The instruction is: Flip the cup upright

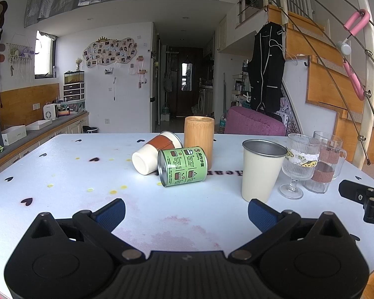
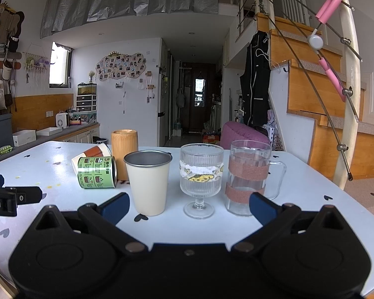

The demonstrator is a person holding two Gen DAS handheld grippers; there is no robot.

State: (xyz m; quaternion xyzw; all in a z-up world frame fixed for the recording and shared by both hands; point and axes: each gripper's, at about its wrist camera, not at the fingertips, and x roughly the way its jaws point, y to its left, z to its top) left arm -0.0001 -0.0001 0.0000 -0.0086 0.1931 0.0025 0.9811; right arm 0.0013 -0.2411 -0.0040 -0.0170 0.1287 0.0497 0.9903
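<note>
Both the left gripper (image 1: 186, 214) and right gripper (image 2: 189, 208) hover wide open and empty over the table (image 1: 62, 174), while the white-and-brown cup (image 1: 155, 153) lies on its side, partly hidden behind the toppled green can (image 1: 183, 166).

I am looking across my worktop (image 1: 62, 164), a pale surface dotted with dark hearts and yellow spots and showing pinkish stains near me. Lying on their sides on it are the white cup with the brown band (image 1: 157, 155) and, touching it, the green can (image 1: 183, 166). Standing upright are the bamboo cup (image 1: 199, 134) just behind the can, the cream metal cup (image 2: 147, 182), the ribbed stemmed glass (image 2: 201, 179) and the clear mug (image 2: 249, 177).
</note>
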